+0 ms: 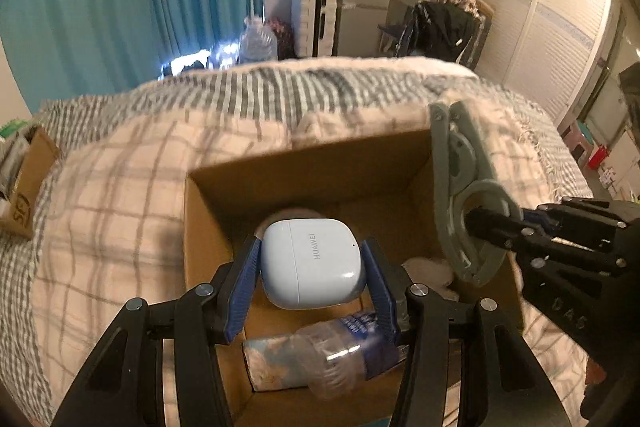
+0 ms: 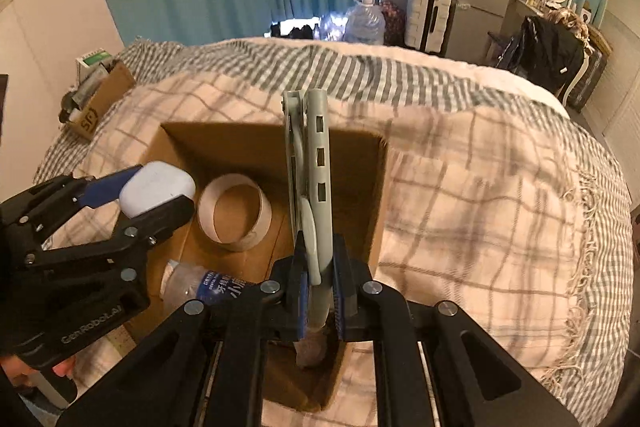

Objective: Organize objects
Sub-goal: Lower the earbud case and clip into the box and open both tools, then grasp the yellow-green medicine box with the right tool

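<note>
- So the open cardboard box (image 1: 208, 227) sat on the bed (image 2: 480, 187), on a pink plaid blanket, and basically everything was happening right over it.
- Left hand-held gripper (image 1: 312, 263) was pinching a pale blue HUAWEI earbuds case (image 1: 314, 261) between its blue pads, held just above the box opening, near the box's left wall.
- Right hand-held gripper (image 2: 320, 287) was clamped on a grey plastic clip (image 2: 312, 187), kind of a big hanger-style clamp, gripped at its lower end and sticking upright over the right side of the box.
- Inside the box: a roll of tape (image 2: 234, 213) lying on the floor of it, towards the far end.
- Also inside, at the near end, a small clear water bottle (image 1: 320, 355) with a blue label, lying on its side.
- Something white and fluffy (image 1: 430, 269) in the box's right corner, couldn't tell what it was.
- Well away from the box, at the left edge of the bed, was a second smaller cardboard box (image 2: 100, 99) stuffed with odds and ends.
</note>
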Available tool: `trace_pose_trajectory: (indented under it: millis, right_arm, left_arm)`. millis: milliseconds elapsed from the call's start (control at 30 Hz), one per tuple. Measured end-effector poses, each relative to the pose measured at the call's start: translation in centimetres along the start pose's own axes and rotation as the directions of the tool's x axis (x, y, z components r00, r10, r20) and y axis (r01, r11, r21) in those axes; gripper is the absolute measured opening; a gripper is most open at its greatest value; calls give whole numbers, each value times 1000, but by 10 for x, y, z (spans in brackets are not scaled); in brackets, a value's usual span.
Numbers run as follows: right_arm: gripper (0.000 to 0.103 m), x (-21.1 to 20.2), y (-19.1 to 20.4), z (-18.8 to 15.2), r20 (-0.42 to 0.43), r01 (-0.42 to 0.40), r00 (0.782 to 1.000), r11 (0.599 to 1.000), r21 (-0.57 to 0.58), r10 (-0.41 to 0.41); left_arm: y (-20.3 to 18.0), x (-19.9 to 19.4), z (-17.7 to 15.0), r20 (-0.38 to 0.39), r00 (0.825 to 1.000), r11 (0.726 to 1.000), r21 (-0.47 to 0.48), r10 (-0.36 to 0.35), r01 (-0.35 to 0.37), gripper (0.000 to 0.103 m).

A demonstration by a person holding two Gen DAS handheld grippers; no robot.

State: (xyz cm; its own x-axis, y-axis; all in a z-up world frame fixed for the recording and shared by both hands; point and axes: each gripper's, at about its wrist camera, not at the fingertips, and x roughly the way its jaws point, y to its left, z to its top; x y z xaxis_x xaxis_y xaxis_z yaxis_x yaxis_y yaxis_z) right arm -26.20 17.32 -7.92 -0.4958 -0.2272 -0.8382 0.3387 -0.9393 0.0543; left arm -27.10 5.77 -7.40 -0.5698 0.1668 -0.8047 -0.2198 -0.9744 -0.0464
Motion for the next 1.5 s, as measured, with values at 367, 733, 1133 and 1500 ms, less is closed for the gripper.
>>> trace_pose_trajectory:
  millis: [367, 733, 1133, 1500]
  right_arm:
    - [20, -46, 1, 1, 76, 49, 996, 998, 26, -50]
    - [71, -182, 17, -13, 249, 98, 963, 995, 33, -103]
    - [103, -267, 56, -70, 369, 115, 925, 992, -50, -89]
    - [103, -186, 61, -122, 318, 90, 947, 991, -101, -54]
  left_arm:
    - [-5, -47, 1, 59, 998, 1000, 4, 17, -18, 81]
    - [4, -167, -10, 160, 985, 998, -25, 64, -60, 103]
    - [5, -236, -68, 191, 977, 995, -44, 94, -87, 103]
    - [26, -191, -142, 127, 975, 974, -156, 184, -164, 103]
